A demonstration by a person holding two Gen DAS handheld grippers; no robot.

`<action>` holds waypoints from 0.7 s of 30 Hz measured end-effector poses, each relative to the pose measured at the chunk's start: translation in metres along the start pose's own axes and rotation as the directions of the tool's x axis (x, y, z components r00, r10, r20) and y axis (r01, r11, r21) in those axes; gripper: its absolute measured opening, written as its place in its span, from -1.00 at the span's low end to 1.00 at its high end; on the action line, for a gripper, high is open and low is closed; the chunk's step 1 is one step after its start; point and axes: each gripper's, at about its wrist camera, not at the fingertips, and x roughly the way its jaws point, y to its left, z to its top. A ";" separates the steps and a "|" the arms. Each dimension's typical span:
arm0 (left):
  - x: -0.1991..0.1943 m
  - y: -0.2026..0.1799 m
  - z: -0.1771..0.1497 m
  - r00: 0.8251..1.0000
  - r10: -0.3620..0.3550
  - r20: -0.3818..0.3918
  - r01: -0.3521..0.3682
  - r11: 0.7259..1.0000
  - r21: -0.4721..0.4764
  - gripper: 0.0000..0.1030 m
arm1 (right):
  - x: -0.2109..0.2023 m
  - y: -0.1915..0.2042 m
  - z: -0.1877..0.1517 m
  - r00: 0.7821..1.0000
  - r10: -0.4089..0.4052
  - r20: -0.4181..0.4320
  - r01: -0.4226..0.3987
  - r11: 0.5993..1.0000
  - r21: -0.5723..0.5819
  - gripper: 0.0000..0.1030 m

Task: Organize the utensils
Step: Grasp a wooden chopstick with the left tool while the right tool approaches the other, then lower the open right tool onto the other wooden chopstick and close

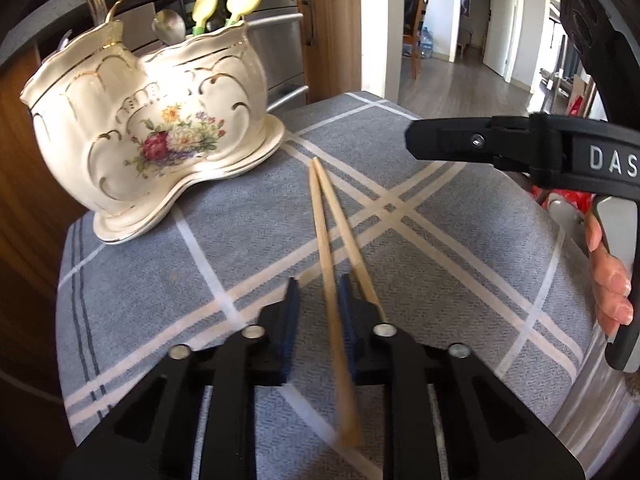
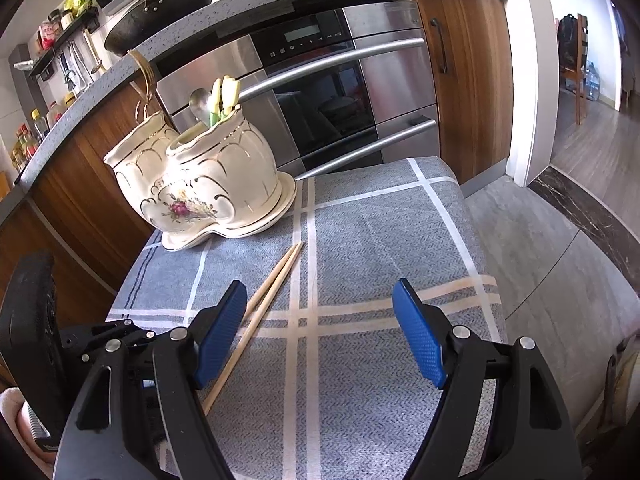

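Observation:
Two wooden chopsticks (image 1: 326, 236) lie side by side on the grey plaid cloth (image 1: 440, 248), tips toward a cream floral ceramic holder (image 1: 160, 128). The holder has spoons, a fork and yellow-handled utensils in it. My left gripper (image 1: 319, 292) is open, its jaws straddling one chopstick; the second chopstick passes under the right finger. My right gripper (image 2: 320, 308) is wide open and empty, hovering right of the chopsticks (image 2: 276, 280). The holder (image 2: 200, 184) stands at the cloth's far left corner. The right gripper also shows in the left wrist view (image 1: 416, 140).
A stainless oven (image 2: 320, 100) and wooden cabinets (image 2: 472, 80) stand behind the cloth-covered table. The table's right edge drops to a tiled floor (image 2: 540, 240). A wok (image 2: 160, 12) sits on the grey counter above.

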 end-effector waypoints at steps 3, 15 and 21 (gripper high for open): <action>-0.002 0.008 -0.001 1.000 0.011 -0.006 -0.011 1.000 -0.023 -0.86 | 0.004 0.004 -0.002 1.000 -0.003 -0.024 0.002 1.000 -0.019 0.37; -0.014 0.048 -0.008 0.999 0.025 -0.025 -0.029 0.989 -0.144 -0.87 | 0.029 0.047 -0.020 0.990 0.007 -0.143 -0.029 0.988 -0.153 -0.01; -0.018 0.051 -0.012 1.000 0.007 -0.019 -0.010 0.990 -0.143 -0.86 | 0.045 0.072 -0.030 0.982 -0.078 -0.170 0.030 0.963 -0.268 -0.04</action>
